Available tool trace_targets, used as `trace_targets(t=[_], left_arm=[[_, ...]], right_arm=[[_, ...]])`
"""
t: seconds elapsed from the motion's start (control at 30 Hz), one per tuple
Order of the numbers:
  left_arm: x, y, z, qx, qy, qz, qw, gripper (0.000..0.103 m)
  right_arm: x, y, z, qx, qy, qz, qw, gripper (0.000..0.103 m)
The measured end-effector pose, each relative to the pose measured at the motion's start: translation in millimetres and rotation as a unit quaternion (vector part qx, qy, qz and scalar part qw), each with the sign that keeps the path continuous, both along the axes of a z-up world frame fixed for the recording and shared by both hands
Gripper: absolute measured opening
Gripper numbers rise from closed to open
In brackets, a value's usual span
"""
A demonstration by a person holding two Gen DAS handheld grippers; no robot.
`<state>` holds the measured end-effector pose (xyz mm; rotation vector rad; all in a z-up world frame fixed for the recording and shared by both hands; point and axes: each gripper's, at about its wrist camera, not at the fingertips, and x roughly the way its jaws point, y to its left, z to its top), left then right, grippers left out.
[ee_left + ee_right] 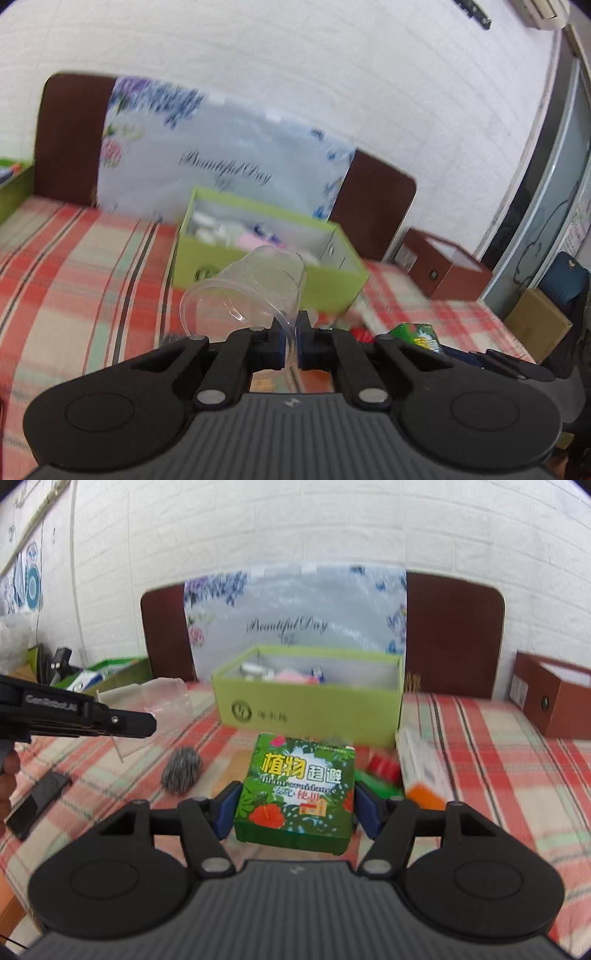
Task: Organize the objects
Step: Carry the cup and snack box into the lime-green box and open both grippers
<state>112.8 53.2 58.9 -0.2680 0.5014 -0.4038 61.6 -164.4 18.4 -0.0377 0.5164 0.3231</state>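
Your left gripper point(289, 341) pinches the rim of a clear plastic cup point(245, 288), lying on its side at frame centre, mouth toward you. Your right gripper point(293, 808) clamps a green leaf-printed carton point(297, 794). The open lime-green box point(310, 698) sits straight ahead of both, upper centre, likely nearer the cup.

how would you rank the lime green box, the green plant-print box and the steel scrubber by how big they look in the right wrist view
1. lime green box, widest in the picture although farthest away.
2. green plant-print box, held in the right tongs; nearness to the camera inflates it.
3. steel scrubber, clearly smallest.
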Motion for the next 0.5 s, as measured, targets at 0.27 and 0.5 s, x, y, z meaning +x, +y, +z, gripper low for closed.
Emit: trace_targets(t=[0.27,0.5], left_arm=[[87.2,-18.6,35.5,-0.014,-0.014,-0.022,0.9996,0.004],[175.8,-38.8,22.8,0.028,0.011,-0.007,0.9995,0.004]], right_arm=[[71.9,6.3,36.8,-0.025,-0.076,0.004,0.997,0.064],[159.5,15.4,35.7,-0.041,-0.071,-0.020,0.996,0.064]])
